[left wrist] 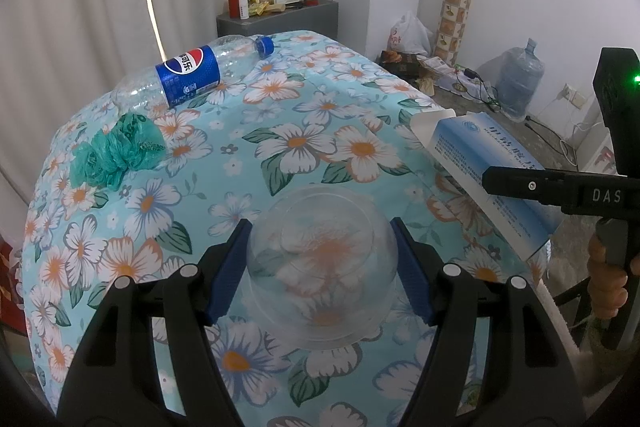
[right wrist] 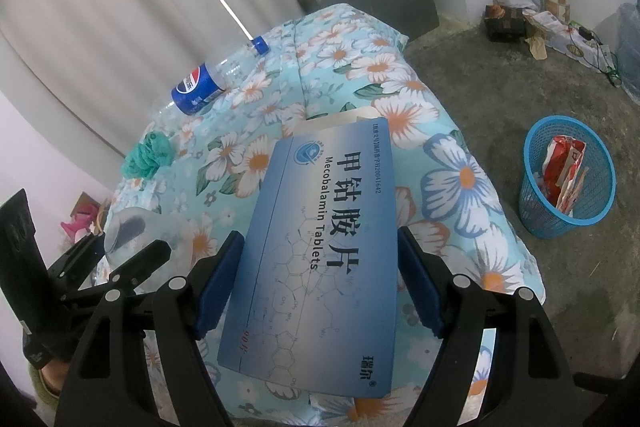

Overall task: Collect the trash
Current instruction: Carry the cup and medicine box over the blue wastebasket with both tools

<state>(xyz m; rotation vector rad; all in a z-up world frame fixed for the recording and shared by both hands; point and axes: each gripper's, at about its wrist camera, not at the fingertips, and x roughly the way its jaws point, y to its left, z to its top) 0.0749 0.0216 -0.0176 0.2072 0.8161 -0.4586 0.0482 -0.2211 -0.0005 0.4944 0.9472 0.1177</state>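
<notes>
My left gripper [left wrist: 322, 255] is shut on a clear plastic cup [left wrist: 324, 267], upside down over the flowered cloth [left wrist: 280, 131]. My right gripper [right wrist: 320, 267] is shut on a blue medicine box [right wrist: 320, 247] and holds it above the cloth; the box also shows in the left wrist view [left wrist: 480, 163]. An empty Pepsi bottle [left wrist: 188, 75] lies on its side at the far left of the cloth. A crumpled green bag [left wrist: 116, 151] lies near it. A blue mesh trash basket [right wrist: 566, 179] with red wrappers stands on the floor to the right.
A grey cabinet [left wrist: 280, 19] with small items stands behind the covered surface. White curtains [left wrist: 80, 7] hang at the back left. A water jug [left wrist: 520, 75], bags, boxes and cables lie on the concrete floor [right wrist: 500, 99] at the right.
</notes>
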